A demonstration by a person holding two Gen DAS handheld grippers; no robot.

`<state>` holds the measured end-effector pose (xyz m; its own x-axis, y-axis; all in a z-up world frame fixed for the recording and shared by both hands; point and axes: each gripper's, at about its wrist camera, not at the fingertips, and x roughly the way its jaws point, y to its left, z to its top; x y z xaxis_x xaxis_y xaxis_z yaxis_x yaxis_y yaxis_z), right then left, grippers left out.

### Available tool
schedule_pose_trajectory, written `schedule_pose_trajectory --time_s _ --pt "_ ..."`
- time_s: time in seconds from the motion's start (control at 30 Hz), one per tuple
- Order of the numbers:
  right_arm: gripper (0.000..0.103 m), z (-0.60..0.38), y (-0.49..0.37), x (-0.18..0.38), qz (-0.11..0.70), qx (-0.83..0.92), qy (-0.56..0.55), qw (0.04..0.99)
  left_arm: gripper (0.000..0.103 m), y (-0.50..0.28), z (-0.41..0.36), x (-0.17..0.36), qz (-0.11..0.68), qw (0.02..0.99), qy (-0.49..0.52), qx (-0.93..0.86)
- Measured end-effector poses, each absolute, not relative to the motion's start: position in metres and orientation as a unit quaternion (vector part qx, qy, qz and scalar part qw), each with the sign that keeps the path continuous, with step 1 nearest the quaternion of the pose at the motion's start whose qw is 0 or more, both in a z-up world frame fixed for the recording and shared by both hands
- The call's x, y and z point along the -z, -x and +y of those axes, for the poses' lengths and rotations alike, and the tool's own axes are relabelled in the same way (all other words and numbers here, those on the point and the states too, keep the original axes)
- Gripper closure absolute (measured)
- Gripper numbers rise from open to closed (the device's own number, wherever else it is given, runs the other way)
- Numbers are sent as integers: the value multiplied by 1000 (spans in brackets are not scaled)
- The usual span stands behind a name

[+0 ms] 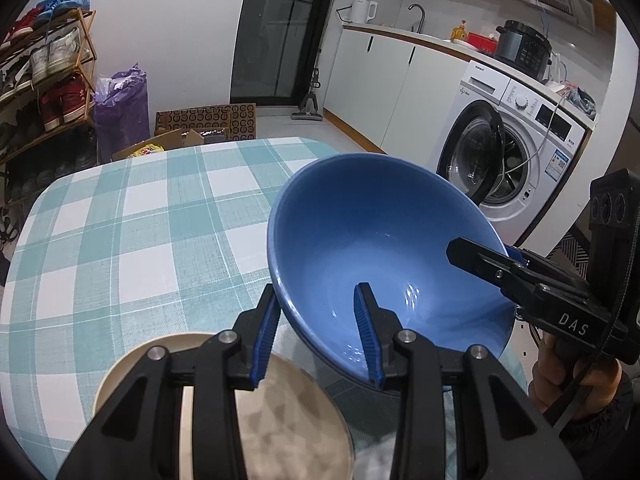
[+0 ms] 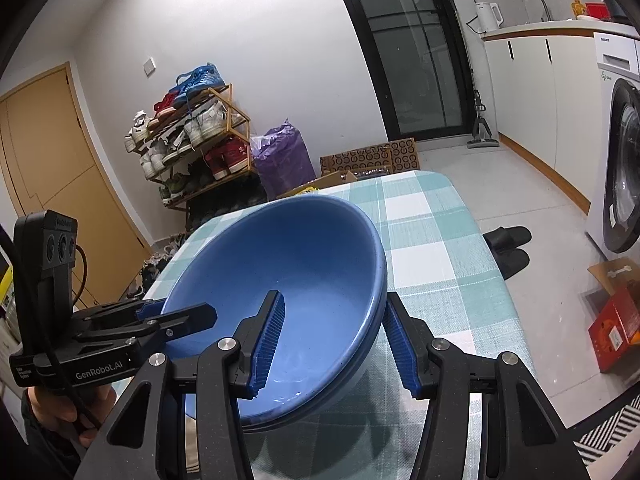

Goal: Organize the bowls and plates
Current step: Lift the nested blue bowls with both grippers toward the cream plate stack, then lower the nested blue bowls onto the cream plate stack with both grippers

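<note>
A blue bowl (image 1: 380, 248) is held tilted above the checked tablecloth (image 1: 140, 220), filling the centre right of the left wrist view and the lower centre of the right wrist view. In the right wrist view a second rim line shows just under the first, so two nested bowls may be carried; this cannot be settled.

The left gripper (image 1: 320, 328) is closed on the bowl's near wall, one blue pad outside and one inside. The right gripper (image 2: 340, 344) is clamped on the opposite wall in the same way, one pad inside the bowl and one against its outer face. The load is thus shared across the bowl's width, neither hand being nearer.

At the lower left of the left wrist view a beige plate (image 1: 120, 372) lies on the table, below and to the left of the bowl, partly hidden by the gripper. It is judged the likely place for setting down, so the bowl would have to be carried leftward and levelled.
</note>
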<state>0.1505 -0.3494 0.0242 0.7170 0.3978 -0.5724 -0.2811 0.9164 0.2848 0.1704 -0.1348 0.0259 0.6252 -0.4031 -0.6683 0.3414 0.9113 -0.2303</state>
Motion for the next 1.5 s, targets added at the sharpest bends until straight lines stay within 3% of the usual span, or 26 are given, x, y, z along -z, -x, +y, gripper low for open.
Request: schedule_pose_trajectory --time_s 1.5 --pt "50 -269 -112 -51 319 -244 -61 914 66 -110 -64 -49 344 928 58 130"
